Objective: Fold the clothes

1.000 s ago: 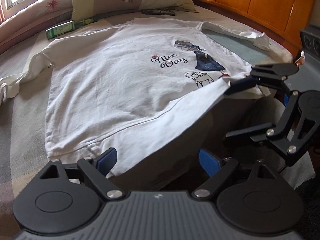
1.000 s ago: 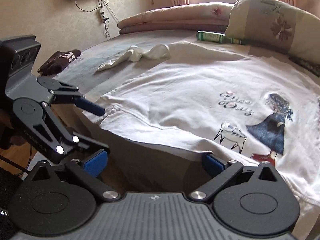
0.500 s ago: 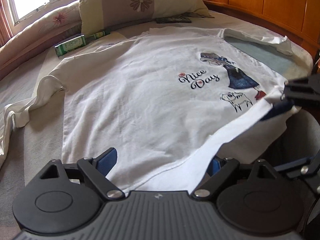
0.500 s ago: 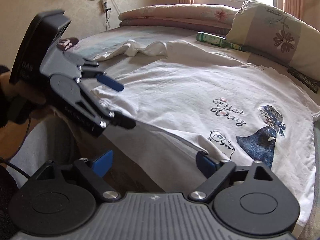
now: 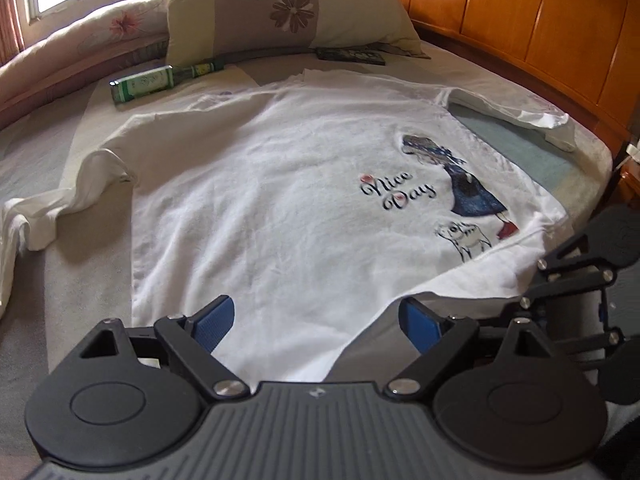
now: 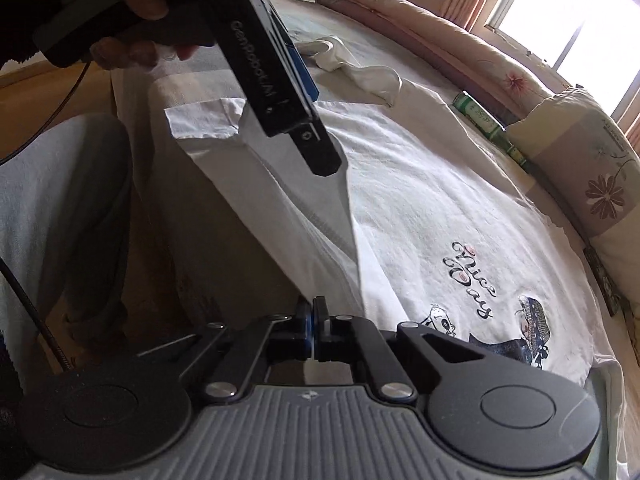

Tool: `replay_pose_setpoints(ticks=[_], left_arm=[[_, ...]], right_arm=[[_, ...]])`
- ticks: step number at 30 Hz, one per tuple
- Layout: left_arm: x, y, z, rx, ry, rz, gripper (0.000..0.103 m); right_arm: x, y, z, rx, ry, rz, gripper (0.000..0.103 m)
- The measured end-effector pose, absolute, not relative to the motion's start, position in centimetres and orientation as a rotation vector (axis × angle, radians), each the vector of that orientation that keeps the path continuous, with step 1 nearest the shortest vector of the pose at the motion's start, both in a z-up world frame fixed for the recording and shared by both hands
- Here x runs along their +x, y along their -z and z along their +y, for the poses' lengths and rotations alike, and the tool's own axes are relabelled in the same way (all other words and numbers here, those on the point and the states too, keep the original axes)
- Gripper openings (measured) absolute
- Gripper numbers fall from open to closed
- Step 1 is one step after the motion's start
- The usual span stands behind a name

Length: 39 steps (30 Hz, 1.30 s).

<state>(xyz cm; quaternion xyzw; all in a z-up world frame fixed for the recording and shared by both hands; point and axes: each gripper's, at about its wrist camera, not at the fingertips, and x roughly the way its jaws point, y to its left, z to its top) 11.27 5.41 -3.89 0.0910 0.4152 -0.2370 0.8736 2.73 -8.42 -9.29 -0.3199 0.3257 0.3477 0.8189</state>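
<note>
A white T-shirt (image 5: 280, 208) with a "Nice Day" print lies face up on the bed, its hem toward me. My left gripper (image 5: 316, 320) is open, and the hem's left part lies between its blue pads (image 5: 212, 320). In the right wrist view my right gripper (image 6: 312, 328) is shut on the hem of the T-shirt (image 6: 420, 184) and pulls it into a taut ridge. A hand holds the left gripper (image 6: 316, 128) tilted down over the hem's far corner. The right gripper (image 5: 538, 280) shows side-on by the shirt's right corner, its fingertips hidden by cloth.
A flowered pillow (image 5: 280, 4), a green bottle (image 5: 160, 82) and a dark flat object (image 5: 352, 55) lie beyond the collar. The wooden headboard (image 5: 520, 20) curves along the right. A bunched sleeve (image 5: 48, 216) trails left. A grey trouser leg (image 6: 60, 200) stands at the bed's edge.
My right gripper has shut on the hem and drawn it up and taut. The left gripper has moved forward over the hem and stays open.
</note>
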Motion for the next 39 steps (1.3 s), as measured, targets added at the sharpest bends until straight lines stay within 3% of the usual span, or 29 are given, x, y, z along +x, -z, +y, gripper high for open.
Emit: replay_pose_setpoints(ticks=[9, 12, 15, 17, 24, 26, 28, 34, 39], left_arm=[[7.7, 2.2, 6.6, 0.24, 0.544, 0.845, 0.09], [8.6, 1.7, 7.6, 0.221, 0.501, 0.825, 0.09], [10.5, 2.4, 8.2, 0.2, 0.45, 0.841, 0.09], [11.6, 3.5, 8.0, 0.202, 0.428, 0.858, 0.09], [11.6, 8.0, 7.2, 0.232, 0.427, 0.907, 0.091], [10.6, 8.1, 7.8, 0.248, 0.411, 0.936, 0.097], [9.7, 8.1, 8.4, 0.276, 0.417, 0.971, 0.098], [9.5, 5.3, 5.5, 0.425, 0.482, 0.882, 0.097], [11.9, 5.8, 4.6, 0.291, 0.498, 0.887, 0.097]], right_arm=[[3.3, 8.6, -10.3, -0.525, -0.931, 0.892, 0.003], [2.8, 7.2, -10.8, -0.497, -0.93, 0.865, 0.003], [3.4, 5.0, -12.8, -0.403, -0.872, 0.794, 0.01], [4.4, 4.1, -14.3, -0.365, -0.784, 0.744, 0.027], [7.2, 9.6, -20.4, -0.295, -0.526, 0.812, 0.036], [7.5, 9.8, -21.2, -0.268, -0.505, 0.818, 0.057], [7.8, 9.9, -21.9, -0.243, -0.484, 0.822, 0.068], [8.7, 10.4, -24.0, -0.167, -0.42, 0.835, 0.069], [9.4, 10.7, -25.7, -0.104, -0.366, 0.845, 0.07]])
